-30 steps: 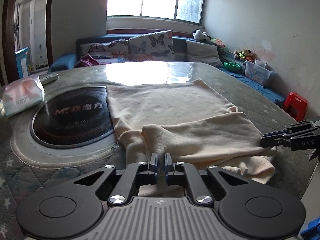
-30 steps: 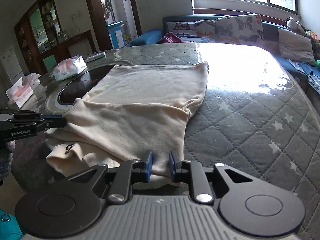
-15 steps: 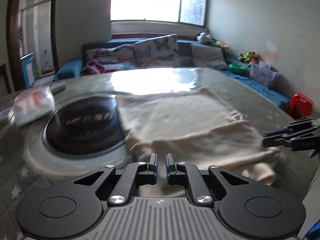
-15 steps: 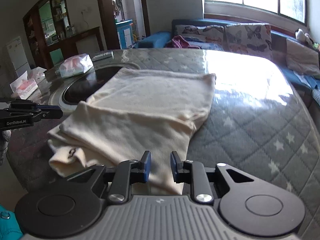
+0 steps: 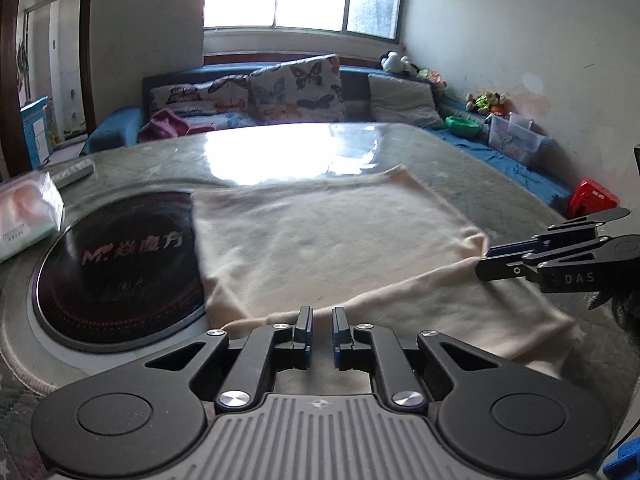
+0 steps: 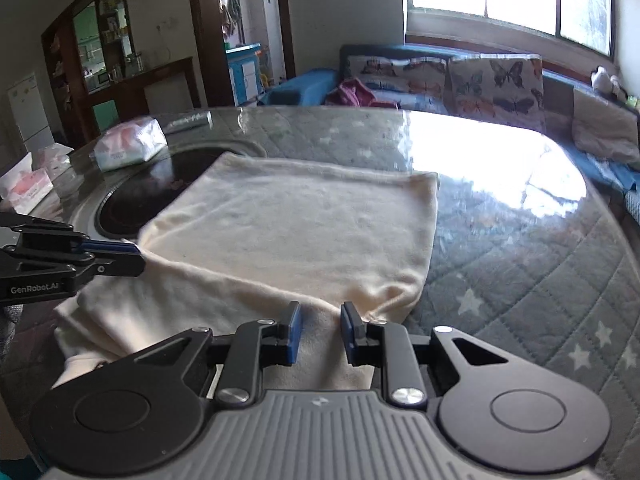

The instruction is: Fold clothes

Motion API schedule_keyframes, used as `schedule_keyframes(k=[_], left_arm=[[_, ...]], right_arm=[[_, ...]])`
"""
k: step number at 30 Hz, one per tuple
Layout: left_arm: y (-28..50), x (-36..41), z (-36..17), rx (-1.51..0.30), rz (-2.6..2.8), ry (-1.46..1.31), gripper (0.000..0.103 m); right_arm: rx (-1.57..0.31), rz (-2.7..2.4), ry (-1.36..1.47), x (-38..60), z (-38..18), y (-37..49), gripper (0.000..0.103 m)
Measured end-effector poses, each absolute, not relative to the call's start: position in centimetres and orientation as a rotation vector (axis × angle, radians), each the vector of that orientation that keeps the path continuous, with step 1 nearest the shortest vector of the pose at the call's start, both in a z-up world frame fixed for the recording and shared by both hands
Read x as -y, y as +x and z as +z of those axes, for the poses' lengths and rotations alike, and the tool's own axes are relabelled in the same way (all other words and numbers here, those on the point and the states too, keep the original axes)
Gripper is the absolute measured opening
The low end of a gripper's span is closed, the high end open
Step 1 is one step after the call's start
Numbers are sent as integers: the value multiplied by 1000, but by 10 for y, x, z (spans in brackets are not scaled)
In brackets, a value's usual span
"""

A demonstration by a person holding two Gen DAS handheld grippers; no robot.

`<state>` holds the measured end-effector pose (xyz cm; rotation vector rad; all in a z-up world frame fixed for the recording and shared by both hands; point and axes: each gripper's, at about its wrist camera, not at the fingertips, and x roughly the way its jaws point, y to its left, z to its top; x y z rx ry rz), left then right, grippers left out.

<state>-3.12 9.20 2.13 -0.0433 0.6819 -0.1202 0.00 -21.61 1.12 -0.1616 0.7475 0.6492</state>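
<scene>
From the left wrist camera, the left gripper (image 5: 320, 320) fills the bottom of the frame, its jaws parted by a narrow gap with nothing pinched between them; the near folded edge of the cream garment (image 5: 320, 240) lies just below and beyond the tips. The garment spreads across the middle of the frame on the quilted table cover (image 5: 480, 184), its left edge lapping over the black round hob (image 5: 116, 268) at centre left. A tissue pack (image 5: 28, 216) sits at the left edge. The right gripper (image 5: 486, 262) reaches in from the right edge, its tips over the garment's right side; from here I cannot tell how far it is open.

From the right wrist camera, the right gripper (image 6: 320, 320) sits at the bottom centre, jaws a little apart and not pressing on anything, with cream fabric lying under the gap. The garment (image 6: 300, 224) stretches from there toward the upper centre, a folded layer across its near end. The left gripper (image 6: 136, 256) enters from the left edge, tips at the garment's left fold. The tissue pack (image 6: 128, 146) rests at upper left by the hob (image 6: 132, 208).
</scene>
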Motion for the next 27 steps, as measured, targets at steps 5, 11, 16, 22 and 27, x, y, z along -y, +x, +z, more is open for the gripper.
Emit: schedule_keyframes(k=[5, 11, 16, 22, 27], left_arm=[[-39, -97, 20, -684, -121, -57, 11], [-55, -89, 29, -656, -163, -37, 13], [-64, -80, 22, -675, -193, 1, 13], [-76, -86, 19, -689, -188, 17, 13], [-71, -86, 28, -669, -188, 11, 14]], right_arm=[[-743, 652, -168, 217, 12, -3, 21], [-724, 730, -233, 211, 23, -31, 24], [-730, 795, -286, 202, 19, -55, 27], [-731, 818, -339, 198, 15, -67, 27], [-718, 825, -306, 197, 23, -58, 27]])
